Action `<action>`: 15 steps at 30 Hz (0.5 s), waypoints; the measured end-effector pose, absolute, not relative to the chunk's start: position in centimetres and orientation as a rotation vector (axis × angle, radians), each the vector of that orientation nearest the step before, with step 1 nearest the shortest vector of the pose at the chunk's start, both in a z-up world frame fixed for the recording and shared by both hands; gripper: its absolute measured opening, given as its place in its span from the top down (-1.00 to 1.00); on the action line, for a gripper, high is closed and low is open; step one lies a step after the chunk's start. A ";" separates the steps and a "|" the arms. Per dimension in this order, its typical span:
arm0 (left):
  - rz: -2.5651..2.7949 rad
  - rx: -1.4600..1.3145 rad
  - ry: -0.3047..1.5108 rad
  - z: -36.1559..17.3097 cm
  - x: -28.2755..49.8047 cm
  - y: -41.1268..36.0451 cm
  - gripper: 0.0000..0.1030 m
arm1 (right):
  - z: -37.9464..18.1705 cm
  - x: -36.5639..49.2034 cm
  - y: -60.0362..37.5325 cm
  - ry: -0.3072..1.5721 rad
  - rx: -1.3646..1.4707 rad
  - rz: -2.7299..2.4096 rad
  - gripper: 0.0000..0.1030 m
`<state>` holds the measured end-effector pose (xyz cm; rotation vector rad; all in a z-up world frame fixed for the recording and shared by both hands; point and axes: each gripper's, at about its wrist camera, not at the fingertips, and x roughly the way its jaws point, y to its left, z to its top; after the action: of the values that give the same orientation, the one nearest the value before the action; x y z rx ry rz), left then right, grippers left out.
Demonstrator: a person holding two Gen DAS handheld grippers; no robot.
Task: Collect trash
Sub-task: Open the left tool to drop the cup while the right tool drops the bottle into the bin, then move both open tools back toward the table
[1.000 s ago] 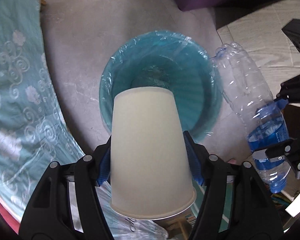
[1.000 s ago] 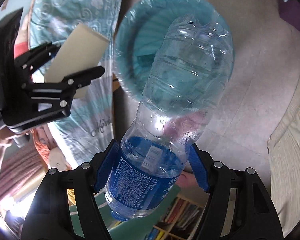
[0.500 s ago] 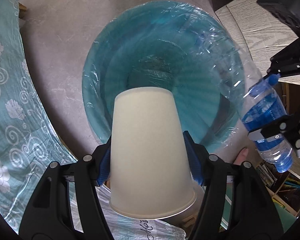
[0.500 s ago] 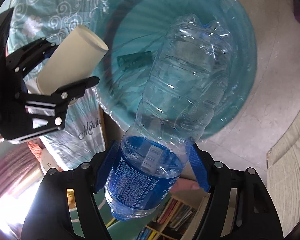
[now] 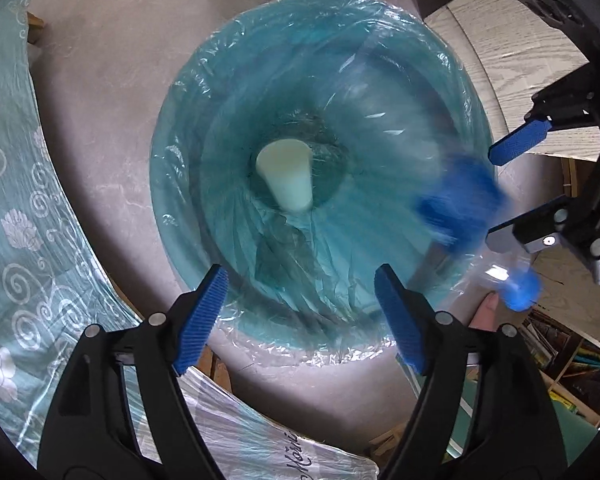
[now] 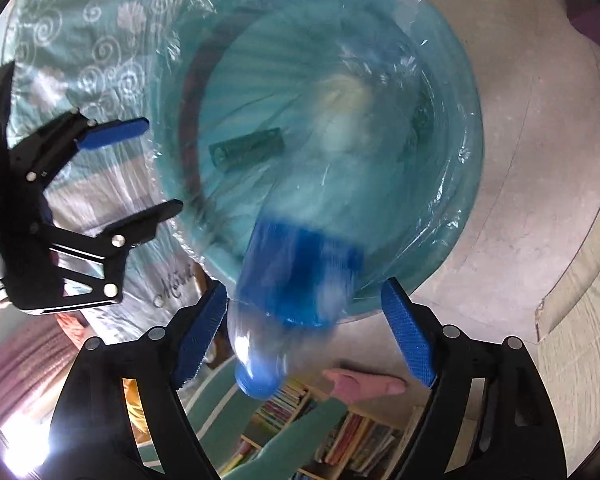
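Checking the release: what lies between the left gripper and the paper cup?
Nothing but the bin liner; left gripper opening and empty, paper cup at the bottom, in the left wrist view.

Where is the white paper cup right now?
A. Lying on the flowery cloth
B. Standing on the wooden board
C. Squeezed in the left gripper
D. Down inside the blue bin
D: the paper cup sits deep inside the bag-lined bin, clear of the left gripper, whose jaws are opening.

Daylit fisheye pair, edges bowed and vignetted black.
My falling bottle point(image 6: 300, 276) smears into motion blur; white glare flares lower left in my right view.
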<state>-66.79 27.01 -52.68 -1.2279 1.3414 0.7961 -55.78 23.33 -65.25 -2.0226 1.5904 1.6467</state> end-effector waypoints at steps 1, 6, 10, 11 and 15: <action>0.796 -1.226 1.341 -52.5 -66.8 27.0 -0.43 | -65.1 -55.6 23.5 1.605 -2.010 1.648 -0.55; 0.811 -1.214 1.330 -50.9 -67.2 26.9 -0.43 | -63.5 -54.1 24.1 1.653 -1.912 1.680 -0.55; 0.822 -1.191 1.344 -49.6 -67.2 26.7 -0.43 | -61.8 -52.3 24.3 1.697 -1.816 1.683 -0.55; 0.823 -1.185 1.351 -49.1 -67.2 26.7 -0.43 | -61.1 -52.2 24.2 1.701 -1.802 1.682 -0.55; 0.794 -1.130 1.396 -46.8 -66.5 26.2 -0.43 | -58.3 -50.6 23.6 1.695 -1.777 1.709 -0.55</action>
<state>-66.52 26.19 -46.77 -1.1298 1.3955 0.7940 -50.58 23.57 -58.26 -1.7766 1.6948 1.7088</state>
